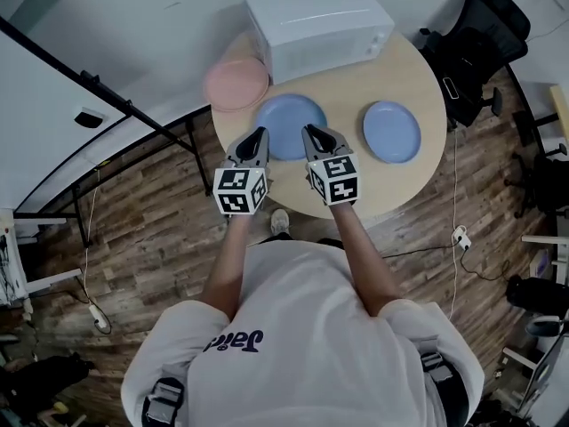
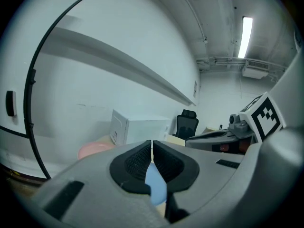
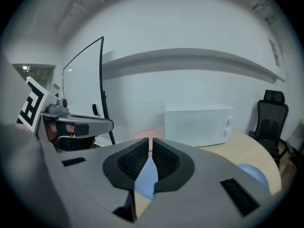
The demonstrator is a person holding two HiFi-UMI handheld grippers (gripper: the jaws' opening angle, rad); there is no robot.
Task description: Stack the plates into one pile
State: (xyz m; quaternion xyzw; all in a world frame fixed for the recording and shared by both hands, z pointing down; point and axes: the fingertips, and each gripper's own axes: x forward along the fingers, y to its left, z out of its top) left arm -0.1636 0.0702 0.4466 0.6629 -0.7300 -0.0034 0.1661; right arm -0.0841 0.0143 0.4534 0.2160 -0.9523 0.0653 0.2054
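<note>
Both grippers are clenched shut and empty: the left gripper (image 1: 260,133) and right gripper (image 1: 309,132) hover side by side at the near rim of the middle blue round plate (image 1: 286,116), which lies flat and face-up on the round wooden table (image 1: 400,189). The pink round plate (image 1: 236,84) sits far left beside the white microwave (image 1: 316,25), and a second blue round plate (image 1: 391,132) lies to the right. Of the gripper views, only the right one catches that right-hand plate.
</note>
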